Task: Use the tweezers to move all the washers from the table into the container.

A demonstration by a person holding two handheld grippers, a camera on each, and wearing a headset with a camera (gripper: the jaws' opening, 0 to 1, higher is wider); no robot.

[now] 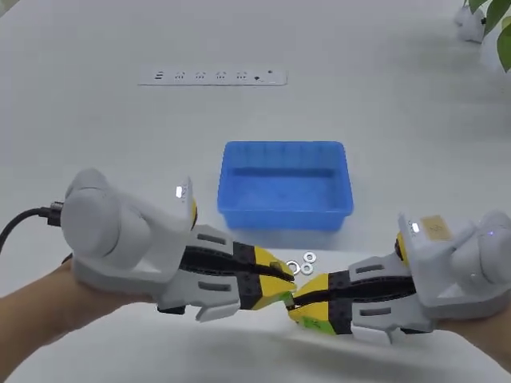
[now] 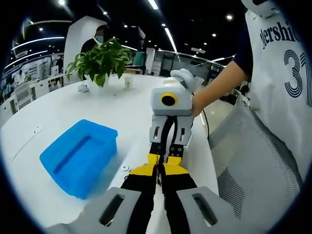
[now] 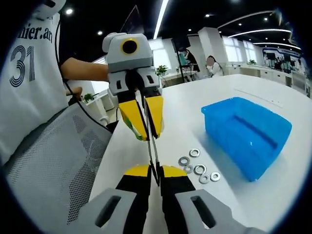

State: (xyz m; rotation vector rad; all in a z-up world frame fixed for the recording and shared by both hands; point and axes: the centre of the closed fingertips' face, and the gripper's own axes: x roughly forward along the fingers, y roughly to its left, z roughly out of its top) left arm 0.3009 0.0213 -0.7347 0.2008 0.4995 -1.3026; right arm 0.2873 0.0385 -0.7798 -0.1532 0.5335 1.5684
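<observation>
Tip to tip: left hand-held gripper [image 1: 286,282] and right hand-held gripper [image 3: 155,171], both clenched on the tweezers [image 3: 150,139] spanning them. Washers [image 3: 197,168] lie clustered on the white tabletop [image 1: 120,128], just beside the blue container [image 1: 285,214], outside it.

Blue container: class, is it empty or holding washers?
Empty: the blue container has a bare floor in the head view; the washers lie on the table outside it.

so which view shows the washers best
The right gripper view: the washers lie spread out and unobstructed beside the blue container. The head view shows a few, small, right beside the fingers; the left gripper view shows barely one.
</observation>
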